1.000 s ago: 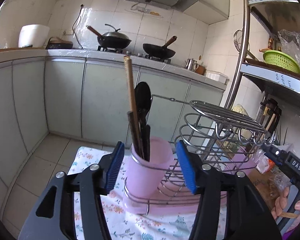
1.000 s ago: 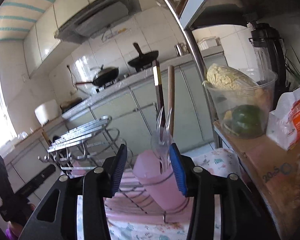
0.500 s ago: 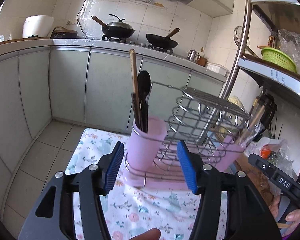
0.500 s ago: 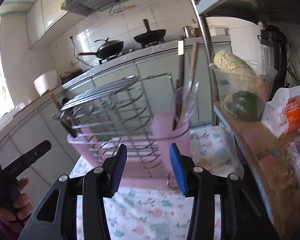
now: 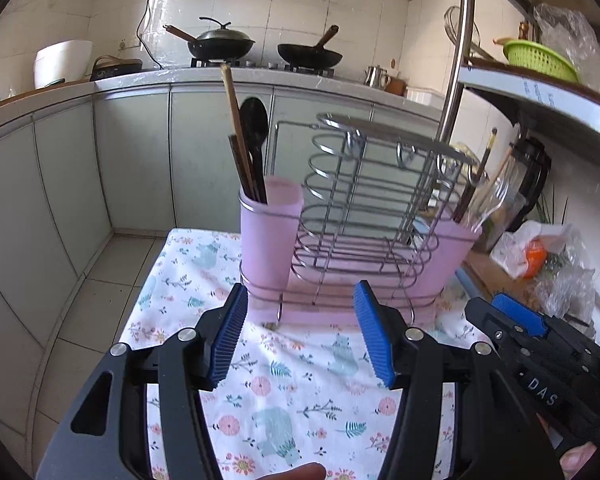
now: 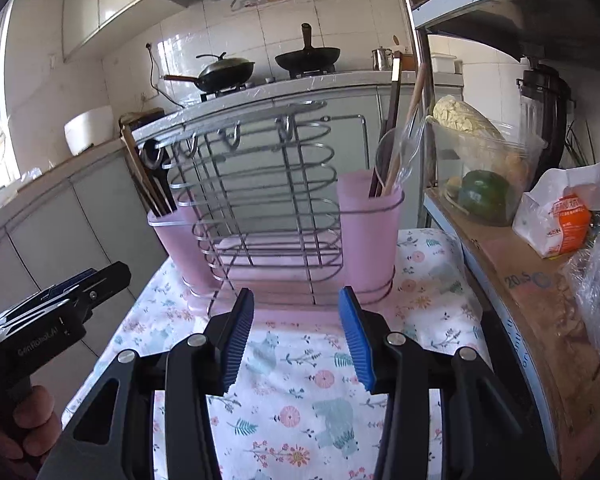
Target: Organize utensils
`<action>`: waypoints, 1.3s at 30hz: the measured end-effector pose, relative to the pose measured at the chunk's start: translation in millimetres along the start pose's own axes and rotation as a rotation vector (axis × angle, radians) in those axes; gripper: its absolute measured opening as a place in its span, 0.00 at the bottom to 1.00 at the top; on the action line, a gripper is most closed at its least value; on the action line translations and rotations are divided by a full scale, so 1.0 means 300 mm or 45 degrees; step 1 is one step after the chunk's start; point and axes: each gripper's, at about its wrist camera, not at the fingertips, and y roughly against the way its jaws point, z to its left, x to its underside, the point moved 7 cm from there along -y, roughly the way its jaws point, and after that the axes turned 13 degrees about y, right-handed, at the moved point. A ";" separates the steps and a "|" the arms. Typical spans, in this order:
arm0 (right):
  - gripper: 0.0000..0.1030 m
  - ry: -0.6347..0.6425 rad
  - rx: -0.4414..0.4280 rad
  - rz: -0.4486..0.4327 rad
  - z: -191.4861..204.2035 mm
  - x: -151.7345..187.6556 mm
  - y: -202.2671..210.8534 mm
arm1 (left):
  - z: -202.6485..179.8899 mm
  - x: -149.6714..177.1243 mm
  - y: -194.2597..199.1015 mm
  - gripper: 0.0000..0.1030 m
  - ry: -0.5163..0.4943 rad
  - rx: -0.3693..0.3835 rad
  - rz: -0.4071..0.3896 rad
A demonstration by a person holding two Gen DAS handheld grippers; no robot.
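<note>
Your floral table (image 5: 300, 400) carries a wire rack (image 5: 364, 216) with pink cups (image 5: 269, 236) at mid-frame; your left tool (image 5: 300, 336) and right tool (image 6: 296, 336) gape empty before it.

Cup-hidden lower ends of chopsticks (image 5: 236, 136)

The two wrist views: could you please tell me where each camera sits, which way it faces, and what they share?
Left wrist: rides on the left gripper, jaws open and empty, looking slightly down over the floral tablecloth at the wire utensil rack; the right gripper shows at lower right.
Right wrist: rides on the right gripper, jaws open and empty, facing the same rack; the left gripper and hand show at lower left.
Shared: rack, both pink cups, tablecloth, stove with two woks behind.
</note>
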 end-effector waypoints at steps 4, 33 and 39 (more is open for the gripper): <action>0.43 0.030 0.029 0.004 0.012 0.012 0.004 | -0.007 0.031 -0.012 0.54 0.008 -0.004 0.027; 0.43 0.079 0.058 0.047 0.042 0.023 -0.011 | -0.030 0.079 -0.011 0.54 -0.029 -0.032 0.047; 0.43 0.077 0.056 0.047 0.042 0.024 -0.011 | -0.028 0.078 -0.013 0.54 -0.029 -0.037 0.048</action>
